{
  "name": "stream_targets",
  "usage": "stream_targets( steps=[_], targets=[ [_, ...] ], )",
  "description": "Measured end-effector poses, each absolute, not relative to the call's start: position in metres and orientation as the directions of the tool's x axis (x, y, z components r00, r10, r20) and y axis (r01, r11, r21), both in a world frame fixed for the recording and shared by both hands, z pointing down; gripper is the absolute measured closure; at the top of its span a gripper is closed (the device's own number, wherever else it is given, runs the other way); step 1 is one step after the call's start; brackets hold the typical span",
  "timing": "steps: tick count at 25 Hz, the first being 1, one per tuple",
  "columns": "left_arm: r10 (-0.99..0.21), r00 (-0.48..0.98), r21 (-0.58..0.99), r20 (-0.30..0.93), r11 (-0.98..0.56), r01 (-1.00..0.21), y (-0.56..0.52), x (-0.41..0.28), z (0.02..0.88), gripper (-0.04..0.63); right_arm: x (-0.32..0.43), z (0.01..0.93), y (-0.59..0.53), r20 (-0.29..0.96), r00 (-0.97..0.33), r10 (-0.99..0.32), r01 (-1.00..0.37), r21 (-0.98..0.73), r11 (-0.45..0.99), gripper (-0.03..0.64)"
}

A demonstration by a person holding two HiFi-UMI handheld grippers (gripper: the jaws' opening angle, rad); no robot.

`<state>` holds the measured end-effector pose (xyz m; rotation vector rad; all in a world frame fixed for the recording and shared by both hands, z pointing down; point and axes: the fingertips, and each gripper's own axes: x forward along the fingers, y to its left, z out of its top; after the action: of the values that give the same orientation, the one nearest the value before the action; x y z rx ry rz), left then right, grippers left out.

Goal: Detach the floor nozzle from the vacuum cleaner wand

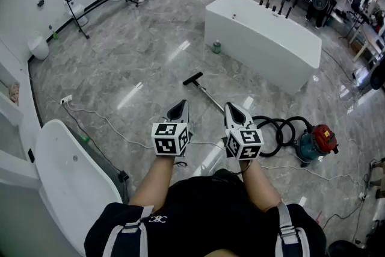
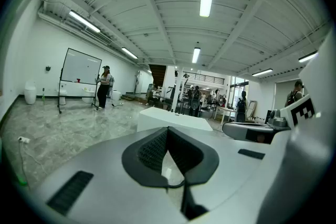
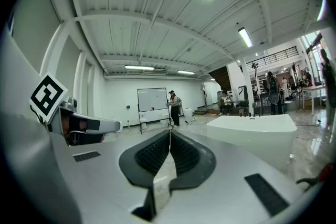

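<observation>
Fingers [image 2: 152,152] first: clamped together and empty on both the left gripper [image 1: 179,110] and the right gripper [image 1: 236,112], held side by side close to the body. Just beyond, flat on the floor [image 1: 138,63]: the wand [image 1: 207,94], with the floor nozzle [image 1: 192,77] at its far end. Off to the right, coiled hose [image 1: 280,132] and vacuum cleaner [image 1: 316,141]. Likely trouble: reaching down with jaws unopened and shoving the wand aside; tugging the nozzle one-handed and dragging wand, hose and cleaner along instead of separating the joint.

Floor nozzle [image 1: 193,77] on floor [image 1: 135,60] at far end of wand [image 1: 210,96]; hose [image 1: 269,120], canister [image 1: 316,141] right; bathtub [image 1: 264,48] behind
</observation>
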<state>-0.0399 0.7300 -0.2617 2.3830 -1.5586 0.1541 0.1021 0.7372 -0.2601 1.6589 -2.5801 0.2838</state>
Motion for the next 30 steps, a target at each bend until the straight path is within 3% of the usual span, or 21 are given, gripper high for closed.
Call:
stream_targets(
  steps=[11,30],
  targets=[
    [-0.881,0.395,0.163,0.261,-0.363,-0.918,0.687,-0.038,-0.245,0.588,0.107,-0.25,0.685,0.127,-0.436,-0.891,-0.893,-0.188,0.41,0.601],
    [-0.886,0.382,0.125,0.262,-0.361,-0.924,0.474,-0.001,-0.276,0.588,0.146,-0.271,0.467,0.098,-0.464,-0.88,-0.874,-0.211,0.437,0.601]
  ],
)
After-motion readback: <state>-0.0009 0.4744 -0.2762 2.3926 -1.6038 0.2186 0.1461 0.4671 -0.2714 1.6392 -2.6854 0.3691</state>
